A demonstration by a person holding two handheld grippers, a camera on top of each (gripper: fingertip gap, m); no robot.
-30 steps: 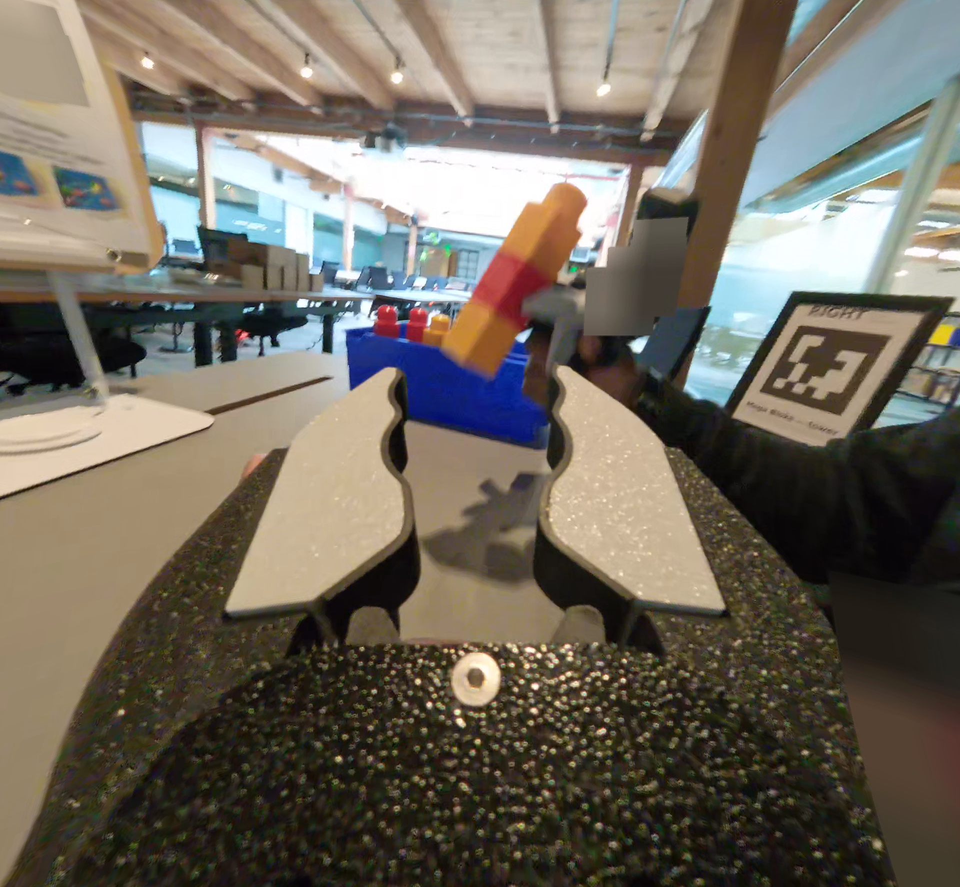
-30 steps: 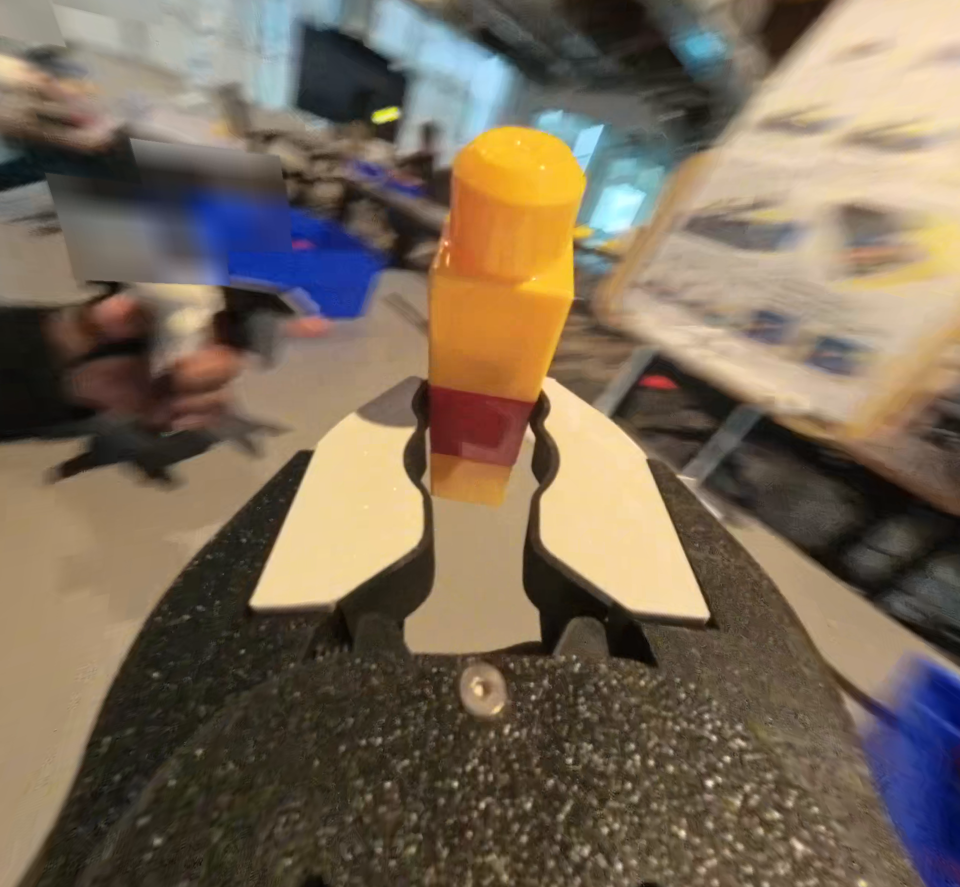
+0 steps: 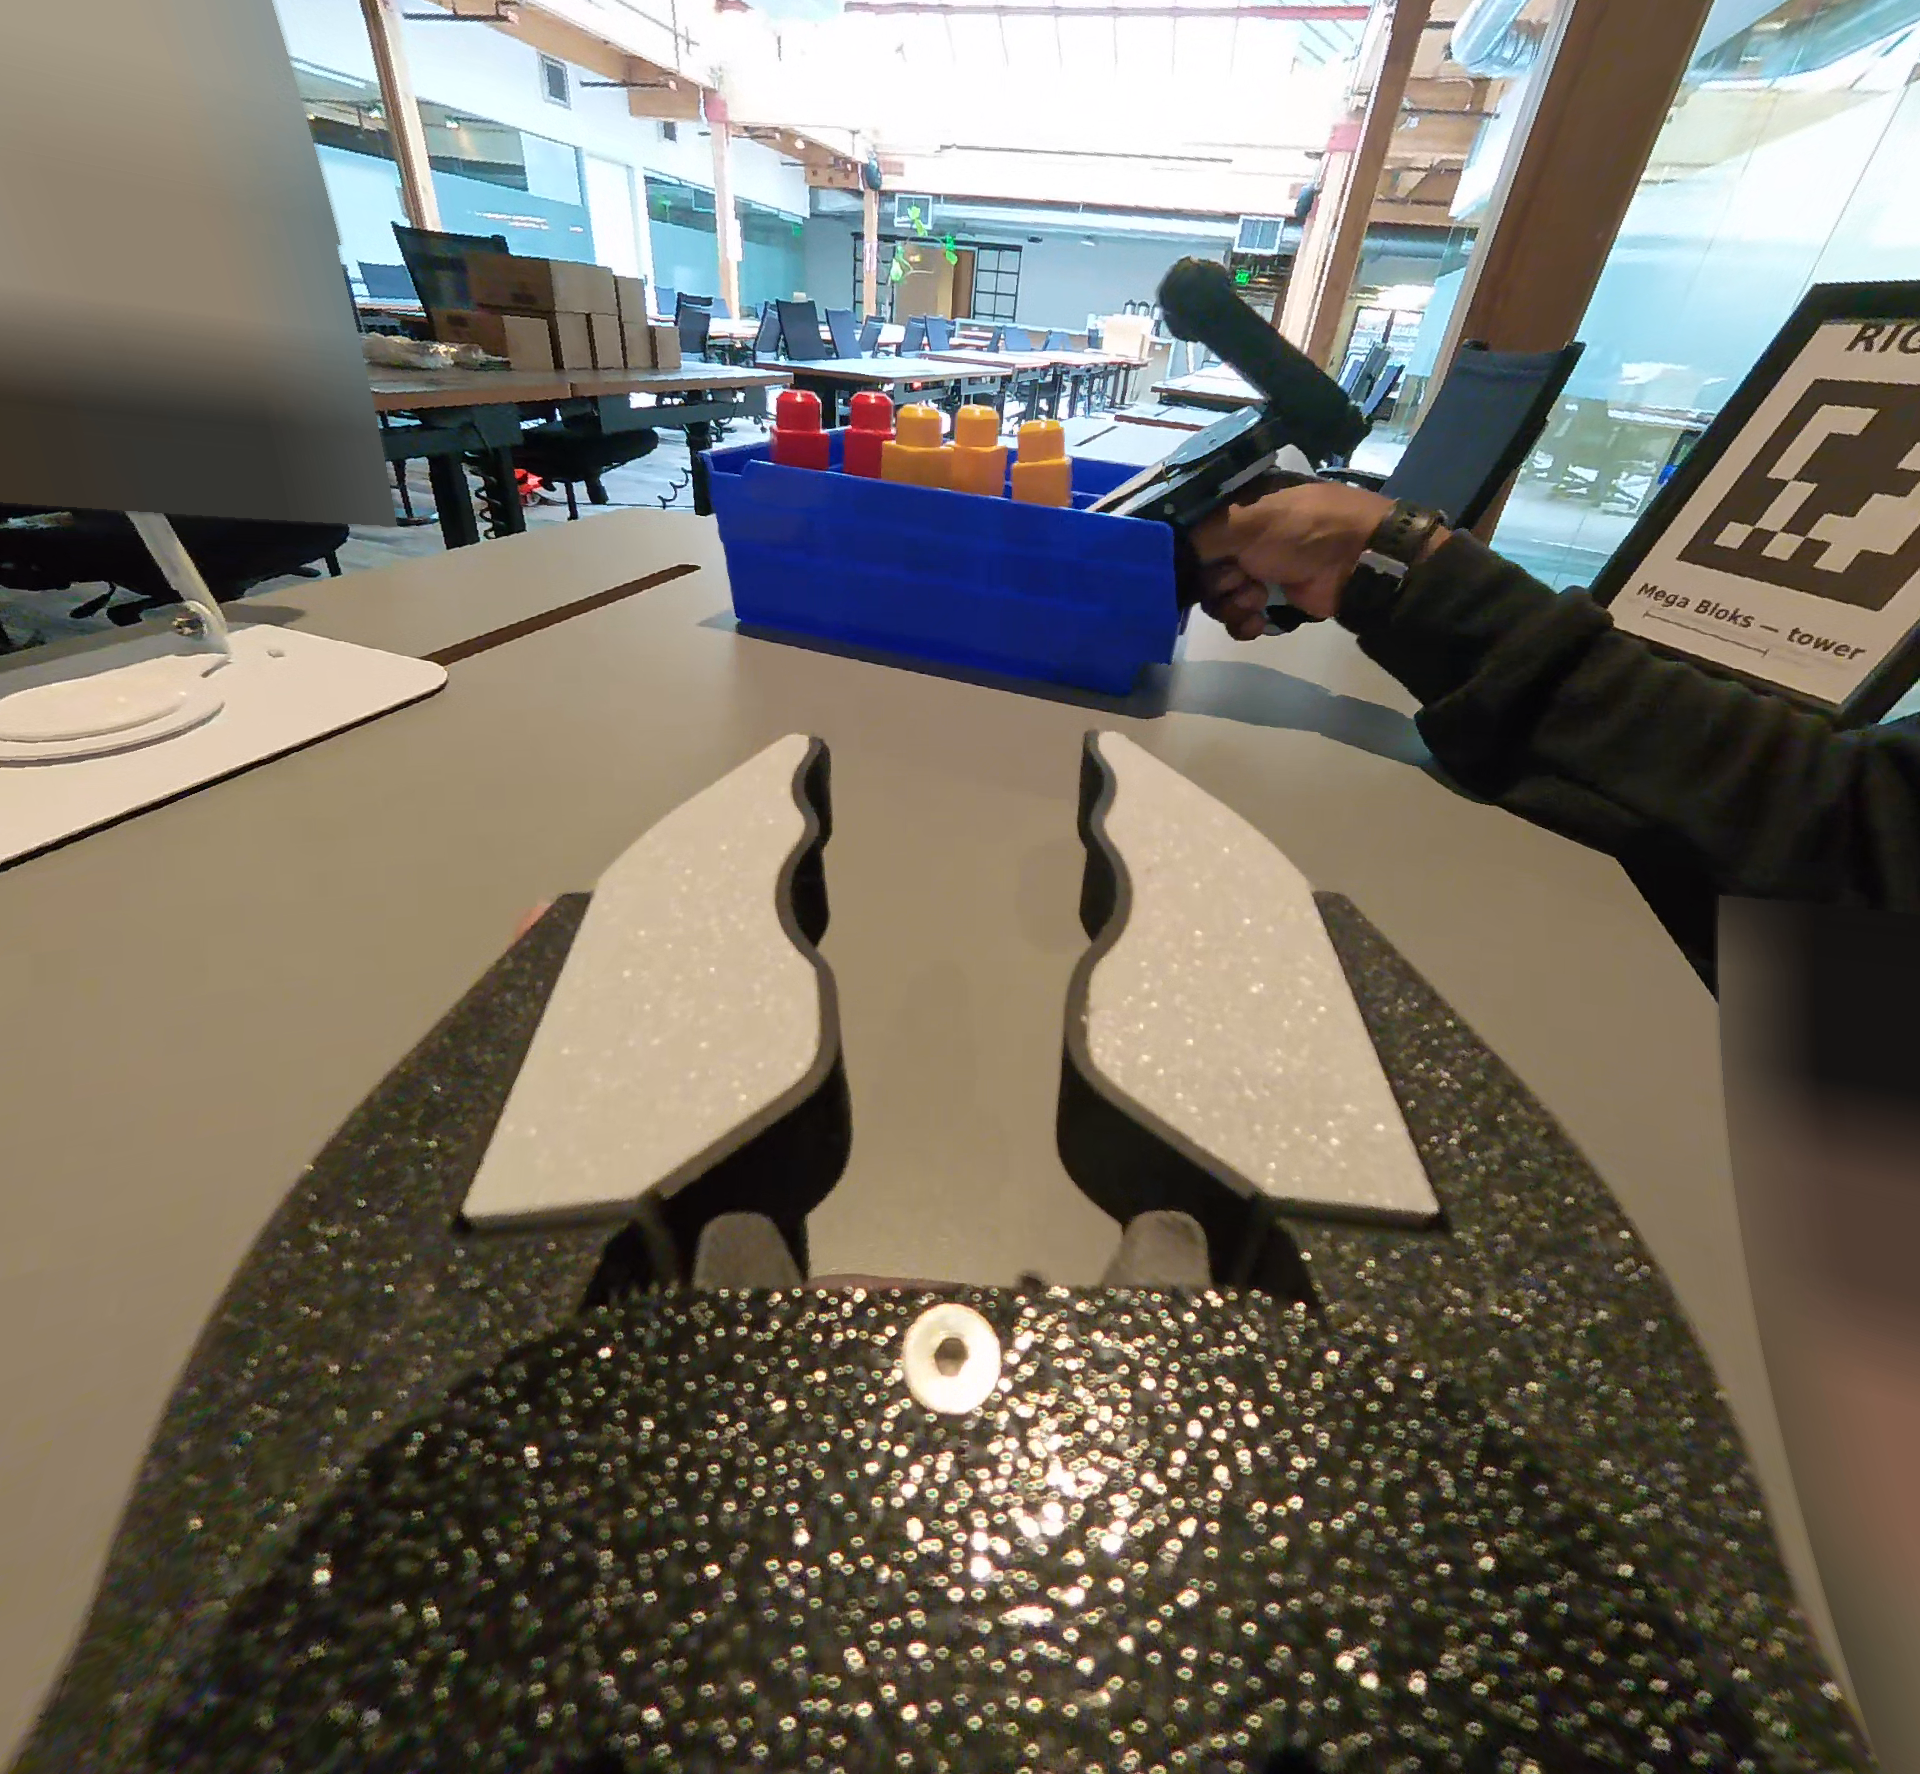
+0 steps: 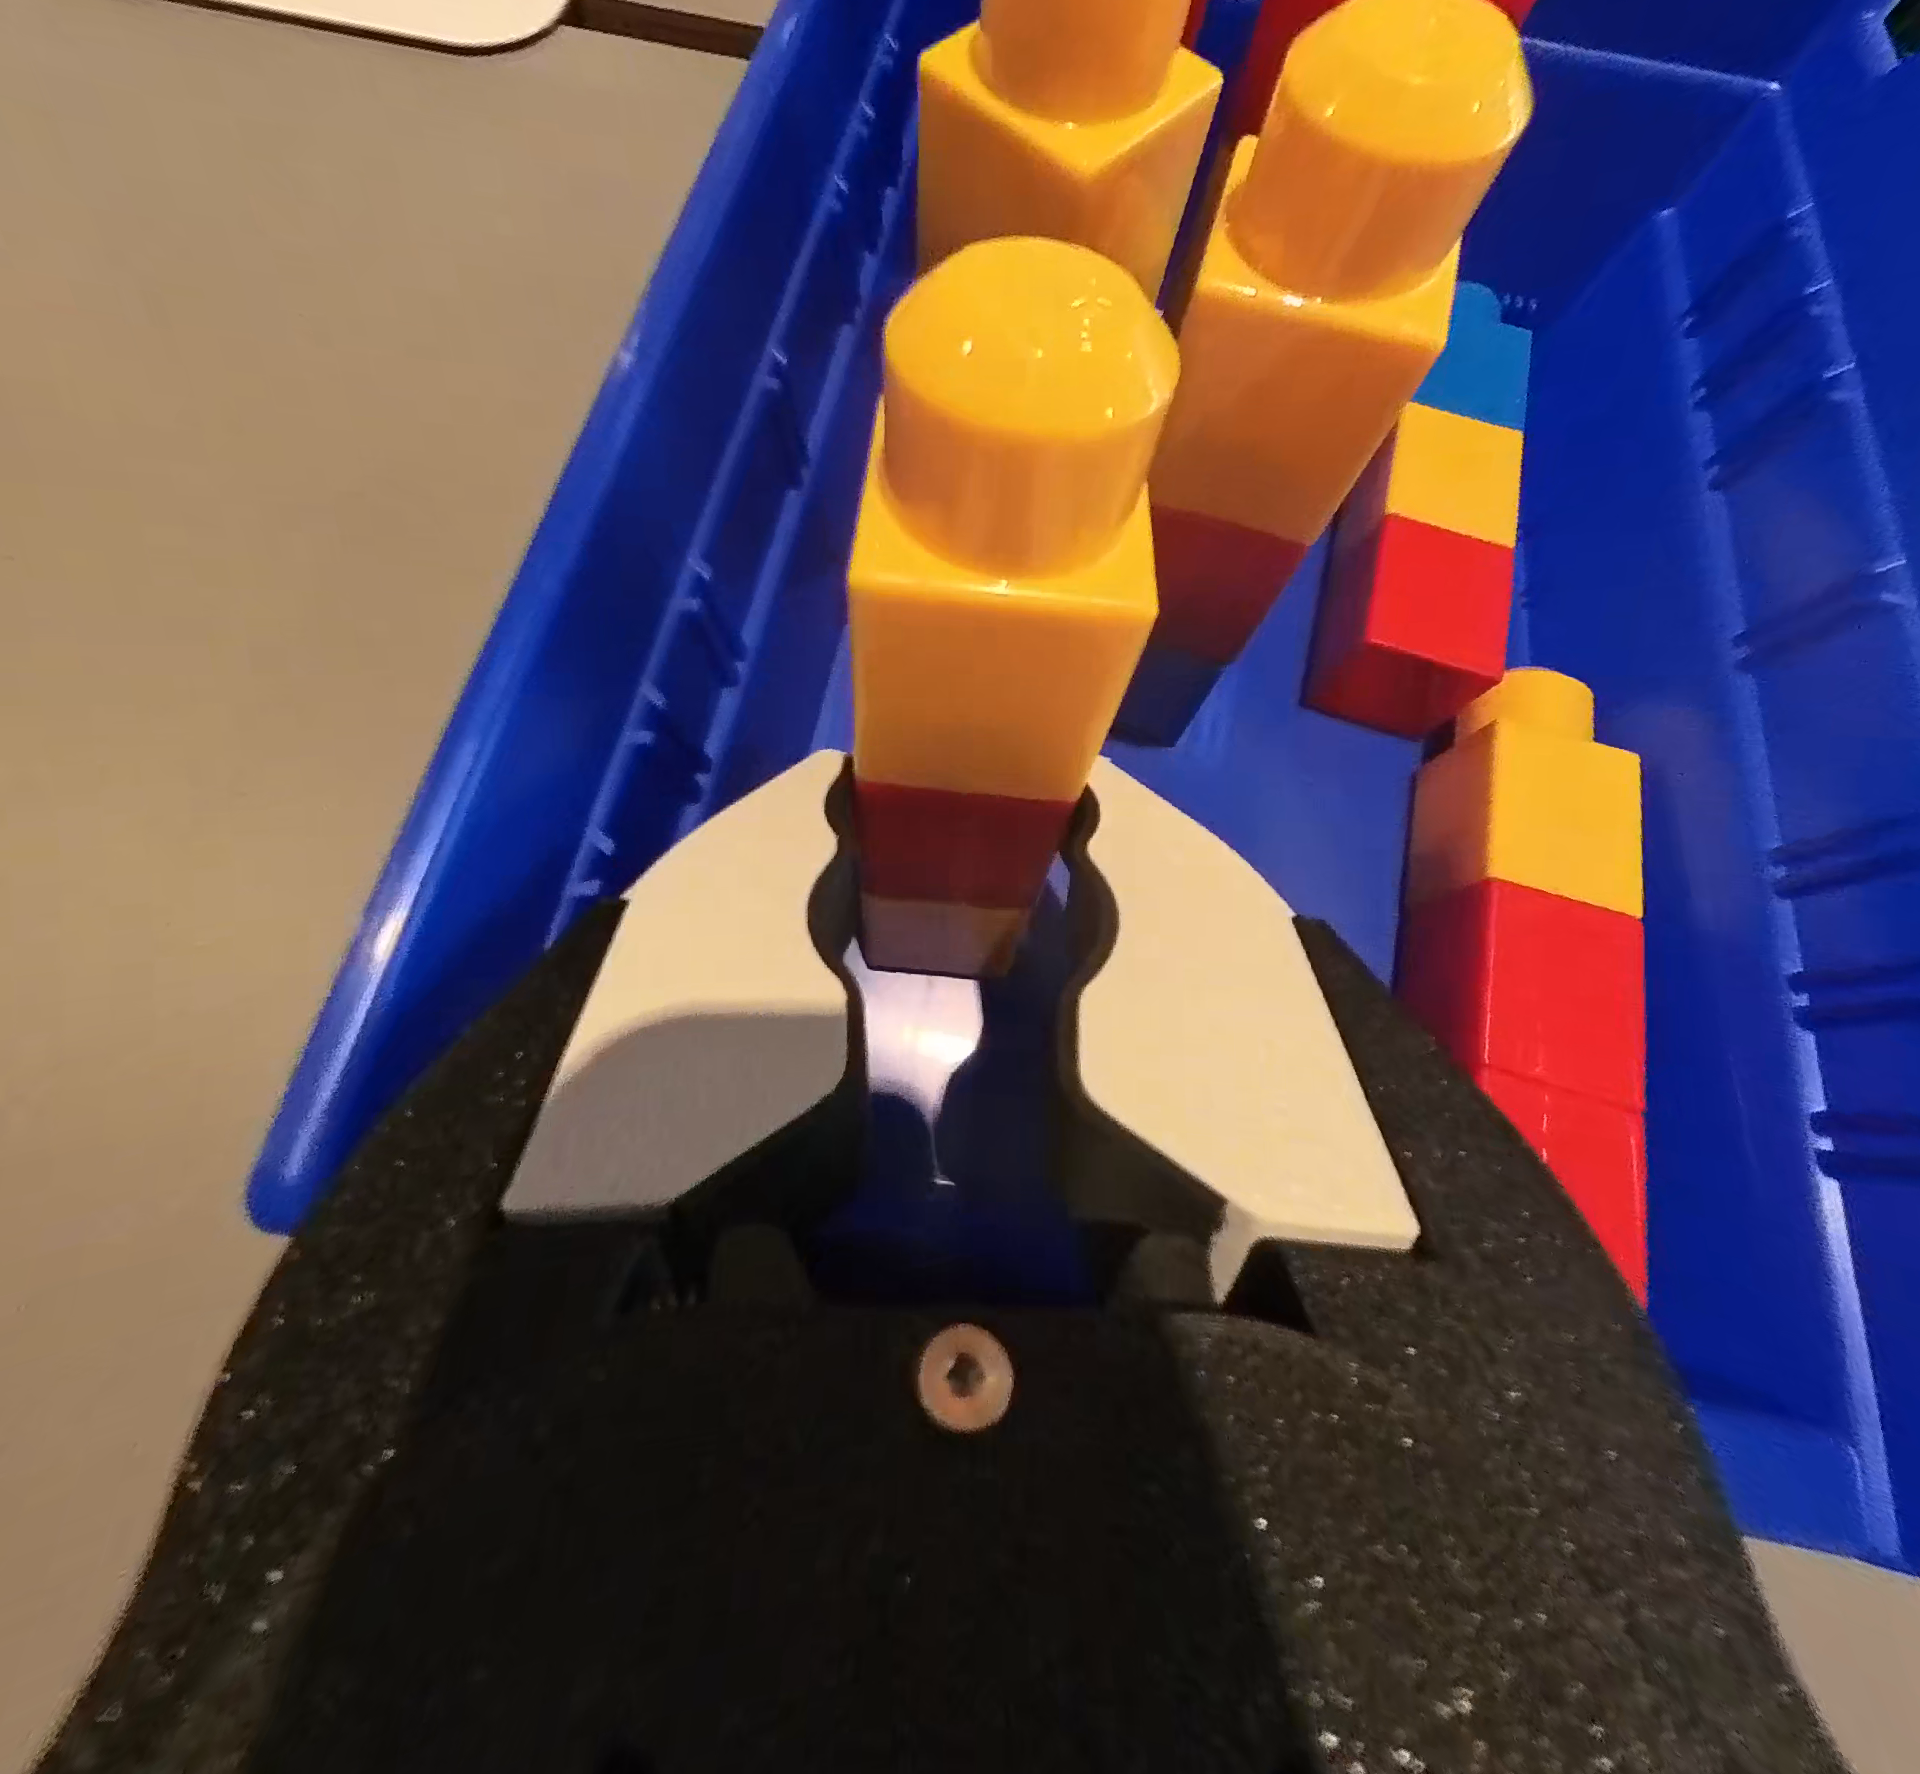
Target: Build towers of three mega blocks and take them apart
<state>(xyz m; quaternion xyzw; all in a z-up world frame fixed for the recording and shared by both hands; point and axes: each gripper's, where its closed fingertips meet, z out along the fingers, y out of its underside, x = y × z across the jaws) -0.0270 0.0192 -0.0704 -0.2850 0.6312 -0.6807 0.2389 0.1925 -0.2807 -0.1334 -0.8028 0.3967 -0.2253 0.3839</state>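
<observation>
Three-block tower [image 4: 997,602], yellow over red over yellow, stands upright inside the blue bin [image 4: 665,519] near its left wall, just beside other towers [image 4: 1340,290]; the right gripper [image 4: 961,877] has its jaws clamped on the red middle block. Left gripper [image 3: 956,851] hovers low over the grey worktop [image 3: 312,945], jaws apart and empty, well short of the bin.

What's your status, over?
Left gripper open, empty, over table. Right gripper shut on yellow-red-yellow tower, inside blue bin. Other towers close ahead.
</observation>
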